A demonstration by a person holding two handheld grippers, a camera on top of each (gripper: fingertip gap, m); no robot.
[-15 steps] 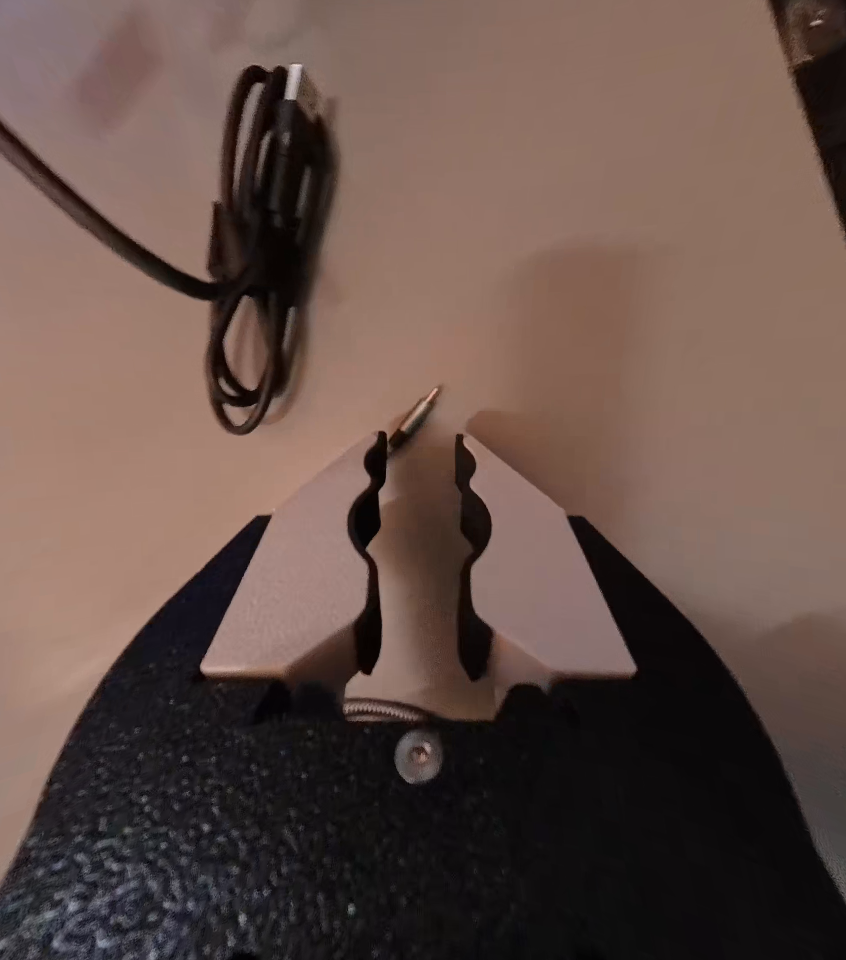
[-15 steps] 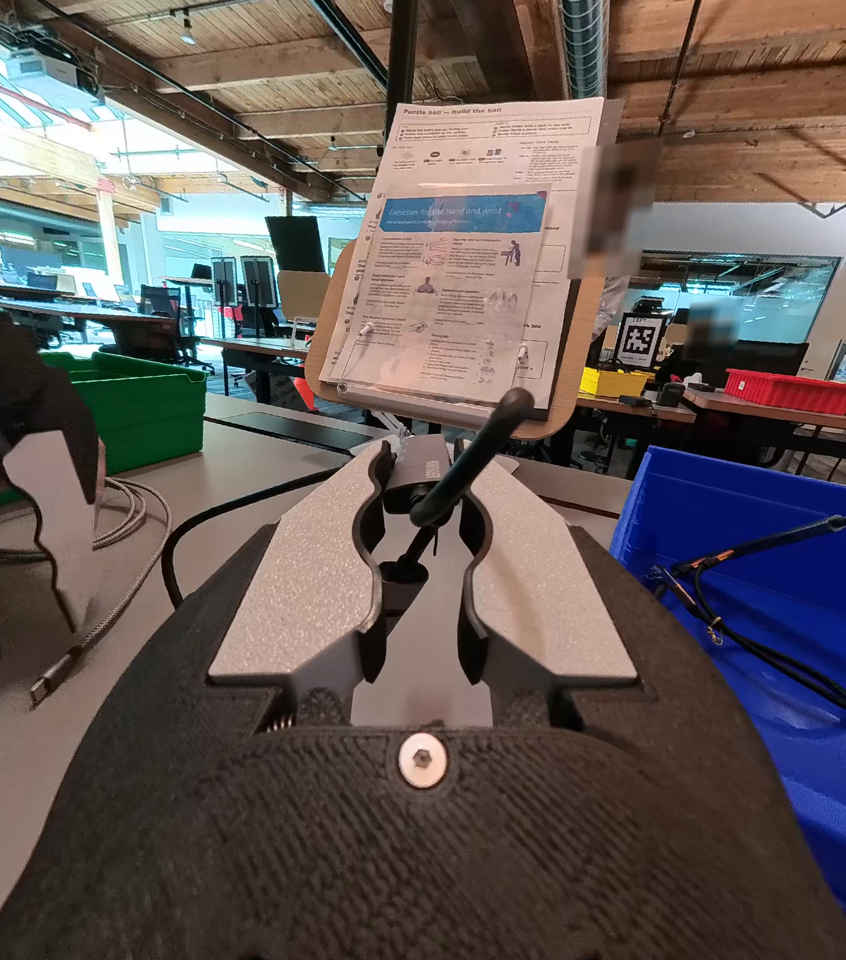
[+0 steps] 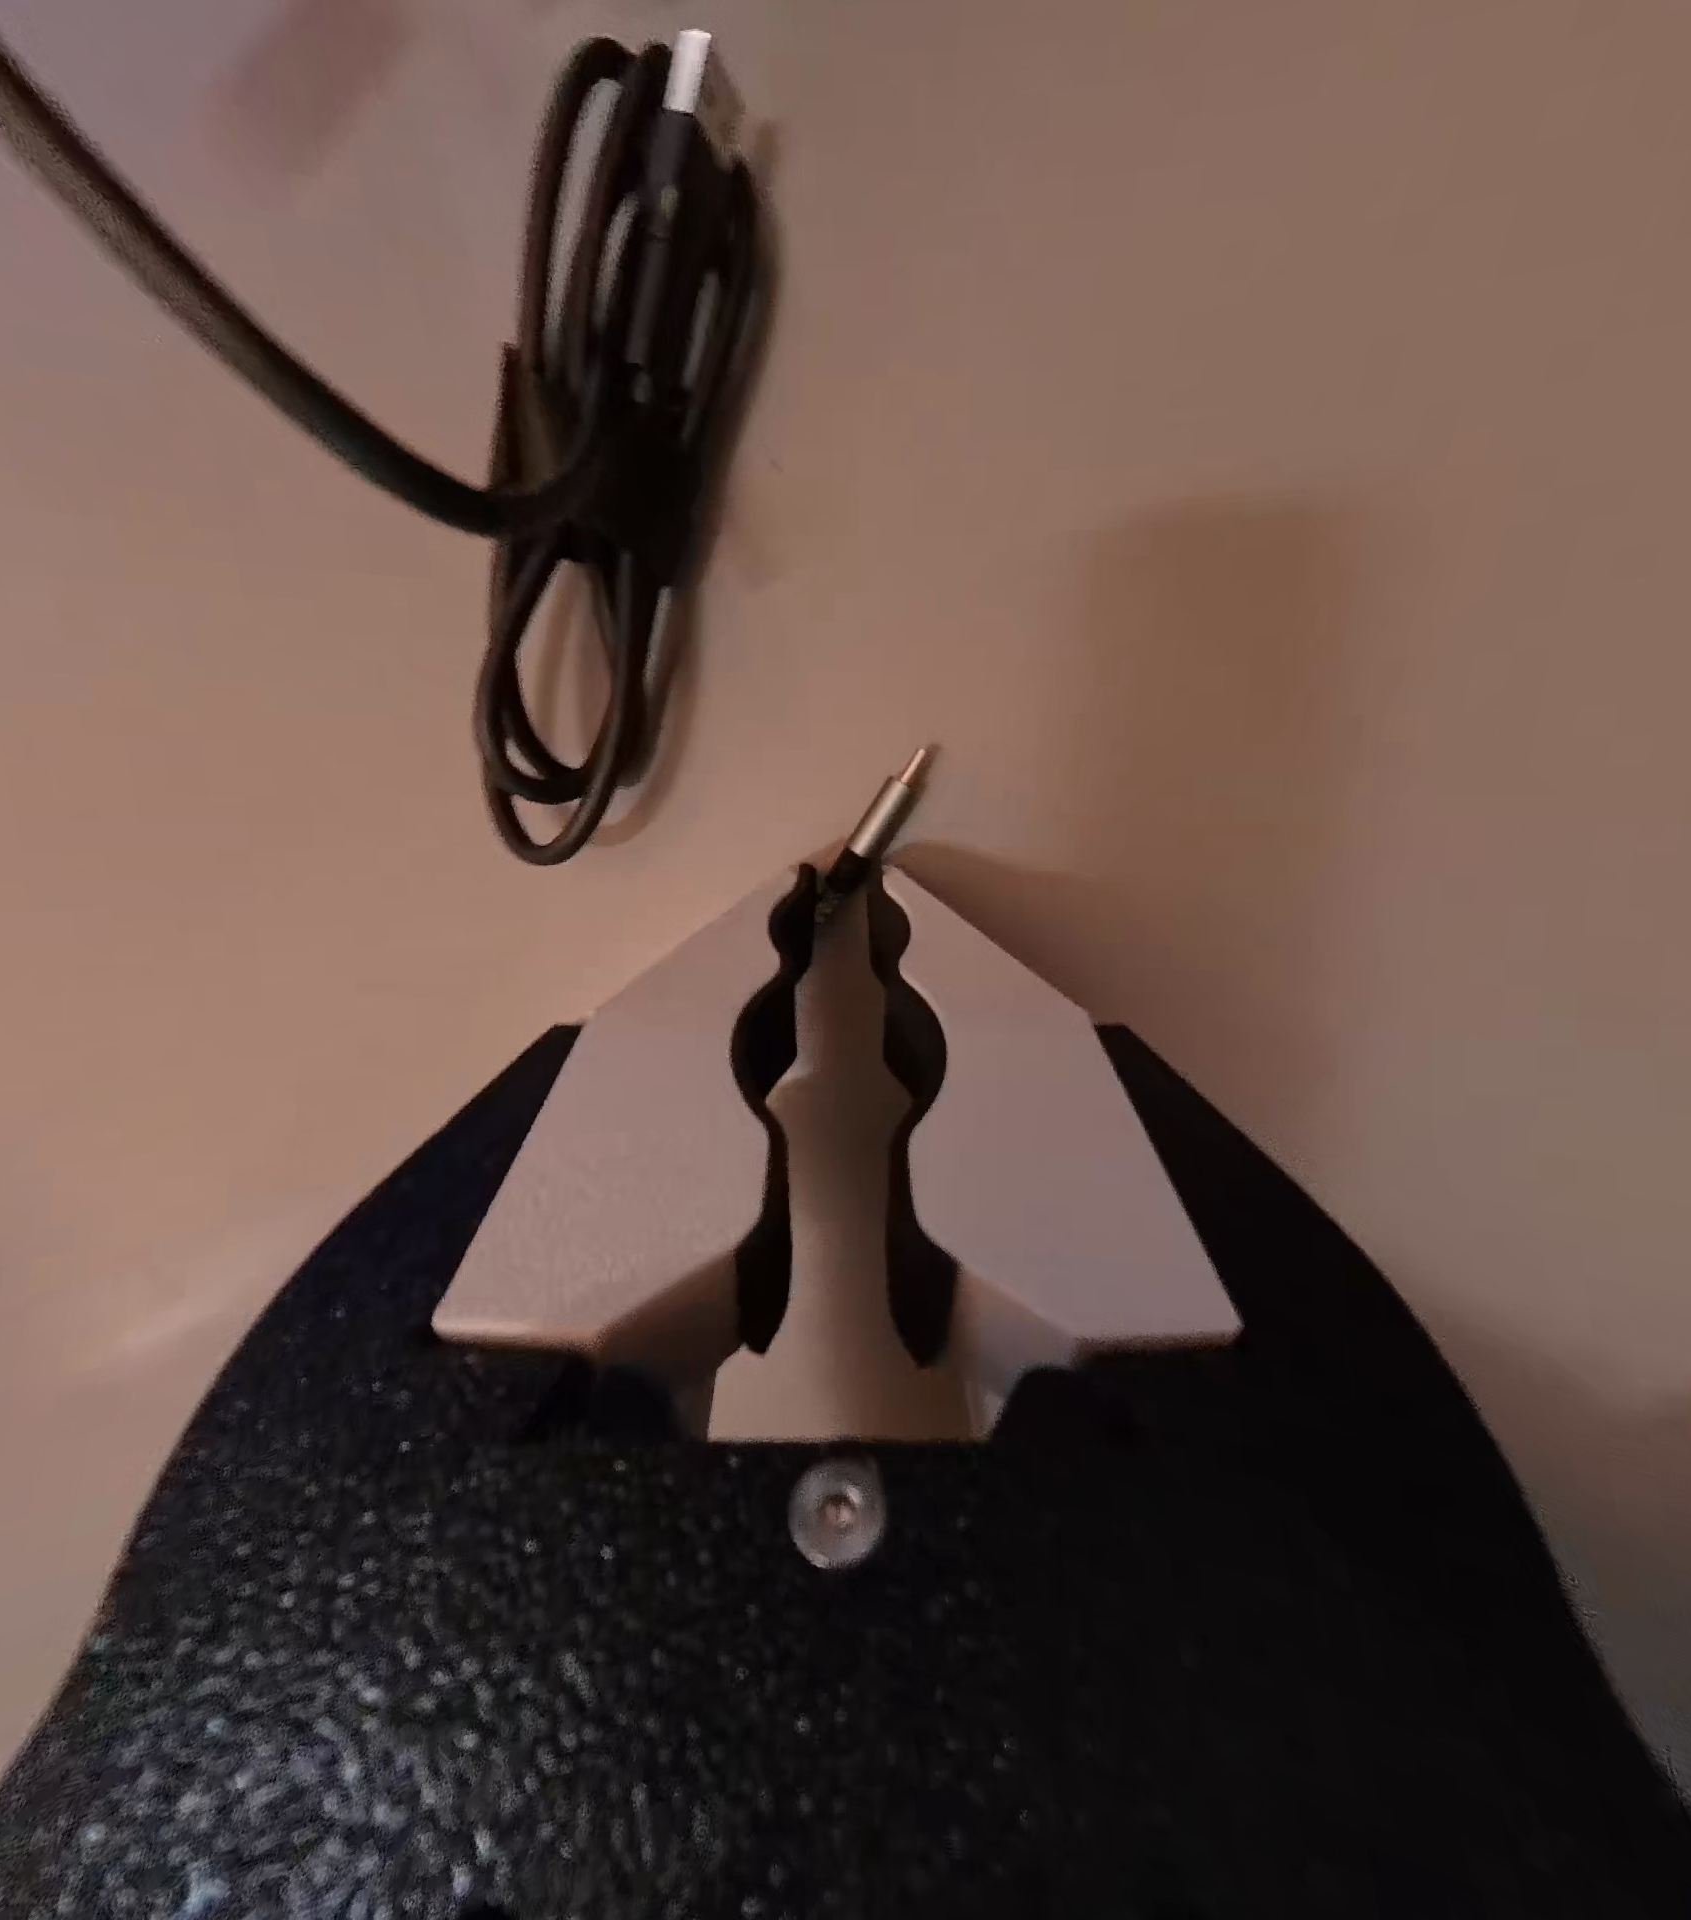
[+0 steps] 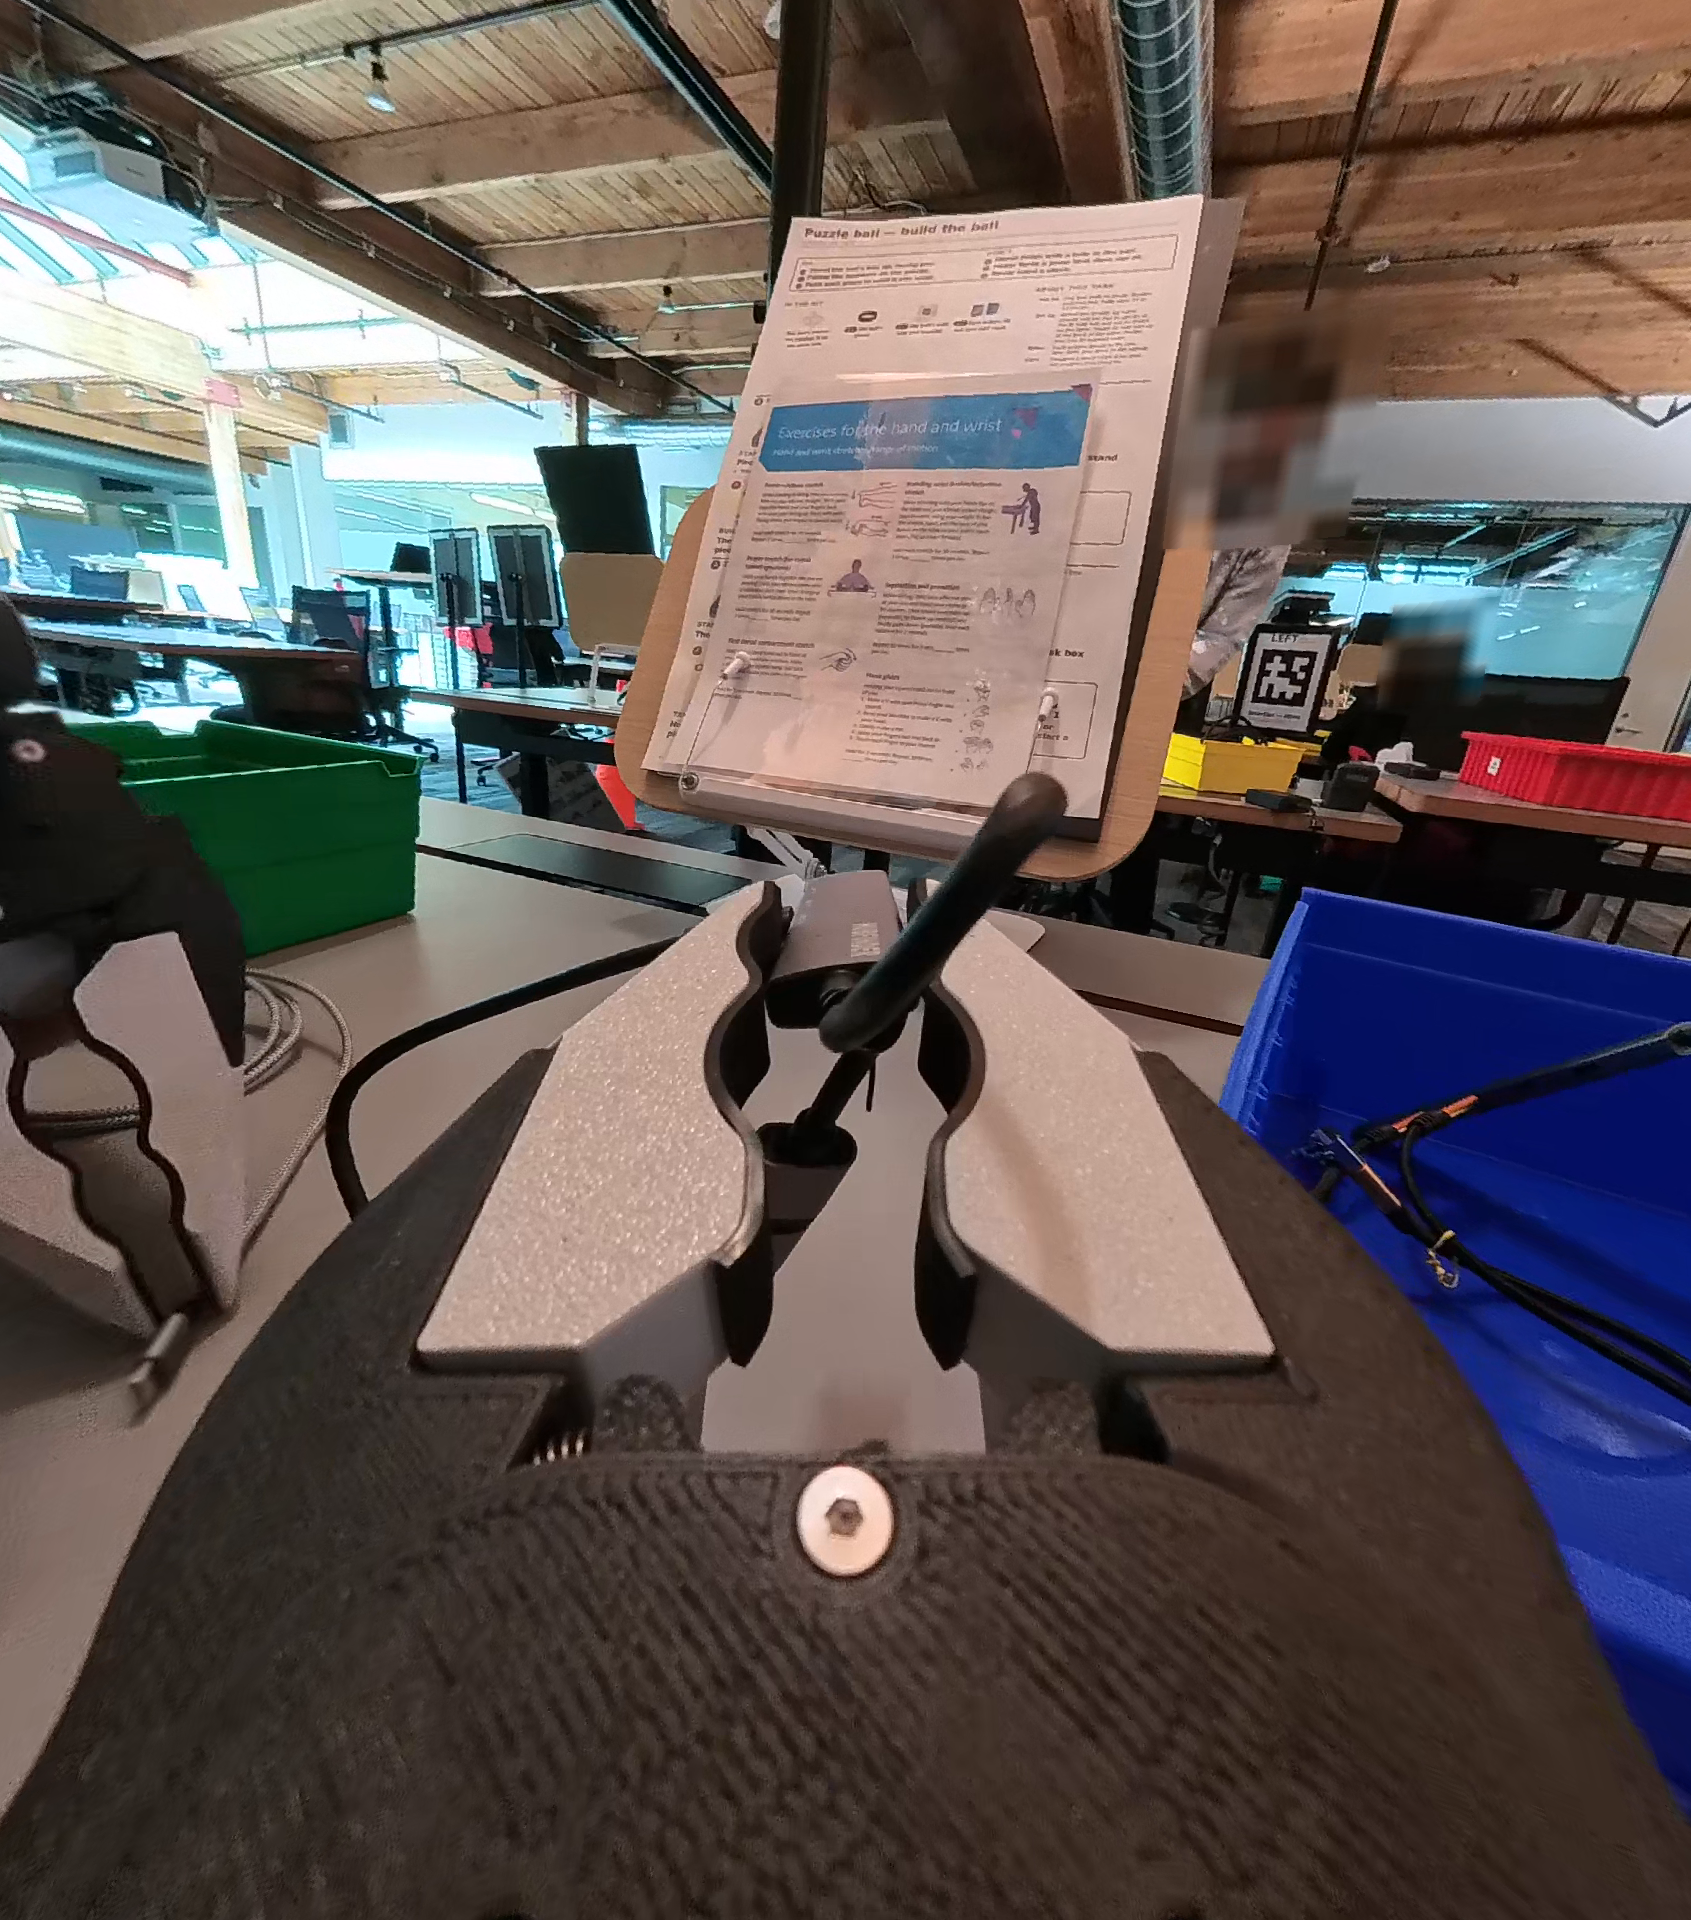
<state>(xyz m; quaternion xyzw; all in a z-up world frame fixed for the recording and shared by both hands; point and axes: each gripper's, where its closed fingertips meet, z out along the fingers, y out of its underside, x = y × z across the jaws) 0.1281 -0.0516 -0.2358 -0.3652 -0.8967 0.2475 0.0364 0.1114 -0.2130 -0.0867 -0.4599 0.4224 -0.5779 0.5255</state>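
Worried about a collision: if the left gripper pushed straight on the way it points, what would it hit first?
Likely the tabletop: the left gripper, shut on a silver cable plug, points down at it. The bundled black USB cable lies off to the left.

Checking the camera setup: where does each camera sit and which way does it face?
Left wrist view: on the left gripper, facing down at the table; its fingers pinch a metal cable plug near a coiled black cable.
Right wrist view: on the right gripper, facing level across the room at a paper stand; its fingers clamp a grey adapter, blue bin alongside.
Shared: left gripper and plug.
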